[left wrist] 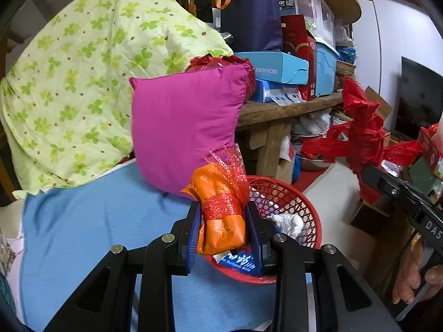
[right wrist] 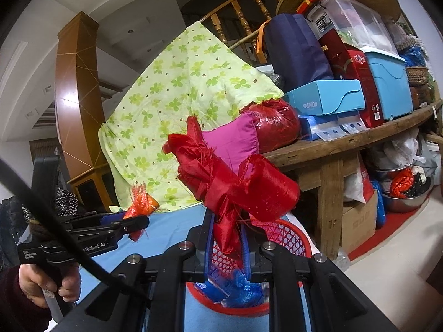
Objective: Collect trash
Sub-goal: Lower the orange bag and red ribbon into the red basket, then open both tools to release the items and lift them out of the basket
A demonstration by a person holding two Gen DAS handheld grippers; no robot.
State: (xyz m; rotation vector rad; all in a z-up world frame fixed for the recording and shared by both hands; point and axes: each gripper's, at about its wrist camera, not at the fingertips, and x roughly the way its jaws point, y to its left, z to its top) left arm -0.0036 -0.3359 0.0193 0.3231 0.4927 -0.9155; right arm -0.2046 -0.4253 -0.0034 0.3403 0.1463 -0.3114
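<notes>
Two pieces of trash are held above a red basket [left wrist: 310,207] that sits on a blue sheet [left wrist: 97,235]. In the left wrist view, at lower centre, the left gripper [left wrist: 224,229] has its fingers clenched on an orange packet [left wrist: 221,215], printed with pale flower outlines and bound round the middle by a band of red netting [left wrist: 221,204] that frays out above it. In the right wrist view, at centre, the right gripper [right wrist: 228,238] grasps the tail of a red ribbon bow [right wrist: 235,177], glossy, crumpled and ragged at its edges, with wide loops standing above the fingers.

The basket is latticed plastic; both grippers cover much of it. White crumpled paper [left wrist: 288,221] and a blue printed wrapper [left wrist: 241,262] show inside, the print too small to read. Behind stand a magenta cushion [left wrist: 182,127] and a green flowered quilt [left wrist: 83,83]. The packet's lower end is hidden behind the fingers. The hand on the right gripper [left wrist: 415,279] is cut off at the frame edge.
</notes>
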